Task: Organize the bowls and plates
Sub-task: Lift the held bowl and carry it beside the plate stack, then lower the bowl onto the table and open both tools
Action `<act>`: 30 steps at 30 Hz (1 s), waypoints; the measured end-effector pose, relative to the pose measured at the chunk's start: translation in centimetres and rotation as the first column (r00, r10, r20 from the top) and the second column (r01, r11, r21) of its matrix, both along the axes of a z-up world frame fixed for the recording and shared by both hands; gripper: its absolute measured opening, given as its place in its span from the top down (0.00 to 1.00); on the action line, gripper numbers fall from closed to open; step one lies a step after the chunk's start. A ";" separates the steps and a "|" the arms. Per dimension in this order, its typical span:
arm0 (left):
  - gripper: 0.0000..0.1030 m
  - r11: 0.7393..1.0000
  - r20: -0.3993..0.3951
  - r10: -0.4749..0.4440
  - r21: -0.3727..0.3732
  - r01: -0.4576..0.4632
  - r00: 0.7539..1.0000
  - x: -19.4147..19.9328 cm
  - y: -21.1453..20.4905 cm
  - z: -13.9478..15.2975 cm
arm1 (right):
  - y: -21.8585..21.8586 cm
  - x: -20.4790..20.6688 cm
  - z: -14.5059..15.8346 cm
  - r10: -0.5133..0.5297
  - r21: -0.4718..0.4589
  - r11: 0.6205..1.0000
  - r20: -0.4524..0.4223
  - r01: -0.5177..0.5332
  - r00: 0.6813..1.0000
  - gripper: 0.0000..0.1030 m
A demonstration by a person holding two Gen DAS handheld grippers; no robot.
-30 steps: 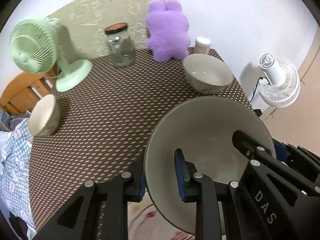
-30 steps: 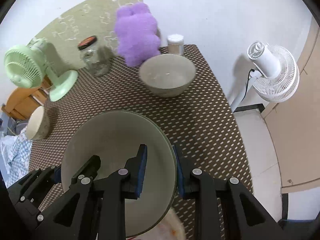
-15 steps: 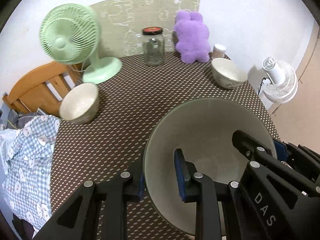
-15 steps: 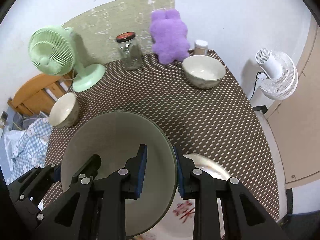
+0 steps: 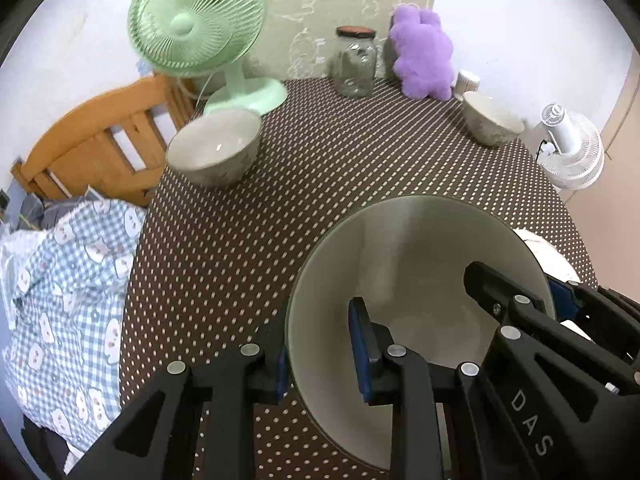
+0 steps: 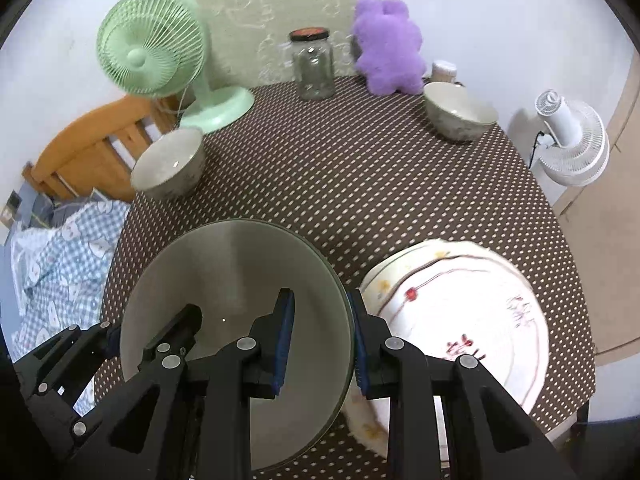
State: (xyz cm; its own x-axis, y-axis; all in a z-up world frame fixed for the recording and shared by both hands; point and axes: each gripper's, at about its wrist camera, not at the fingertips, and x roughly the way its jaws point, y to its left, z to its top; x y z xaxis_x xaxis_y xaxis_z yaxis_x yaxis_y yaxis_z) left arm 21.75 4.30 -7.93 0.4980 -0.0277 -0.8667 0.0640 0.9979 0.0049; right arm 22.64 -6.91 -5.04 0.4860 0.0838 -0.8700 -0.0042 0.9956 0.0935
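Two tongs clamped on big grey bowl (image 5: 408, 280) rim, left tongs (image 5: 320, 354), right tongs (image 6: 320, 340), "DAS" lettering.

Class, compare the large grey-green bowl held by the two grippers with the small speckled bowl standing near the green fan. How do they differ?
The large grey-green bowl is far wider than the small speckled bowl. The large bowl is clamped by its rim in the left gripper and right gripper, above the table; the small bowl stands free on the dotted brown tablecloth. The large bowl looks plain, the small one mottled outside. Both are upright and empty.
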 end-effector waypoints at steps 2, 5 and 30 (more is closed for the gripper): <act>0.78 1.000 -0.011 0.004 -0.006 -0.004 1.000 -0.1 0.6 -0.7 | 0.8 -0.2 -0.6 0.012 -0.005 1.000 -0.006 -0.012 1.000 0.71; 0.78 1.000 -0.023 0.012 -0.009 -0.012 1.000 -0.4 1.3 -1.8 | 1.8 -0.4 -1.6 0.024 -0.011 1.000 -0.020 -0.024 1.000 0.71; 0.65 1.000 -0.072 -0.021 -0.006 0.021 0.997 -1.4 1.7 -5.8 | 3.8 -0.3 -6.0 0.078 -0.033 0.996 -0.097 -0.082 0.992 0.71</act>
State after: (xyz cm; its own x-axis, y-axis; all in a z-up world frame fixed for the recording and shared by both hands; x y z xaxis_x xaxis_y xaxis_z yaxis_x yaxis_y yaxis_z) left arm 20.40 6.03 -13.69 0.4333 -0.0420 -0.9003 0.0848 0.9964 -0.0057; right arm 22.34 -3.09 -11.05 0.3932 0.0857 -0.9154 -0.0770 0.9952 0.0601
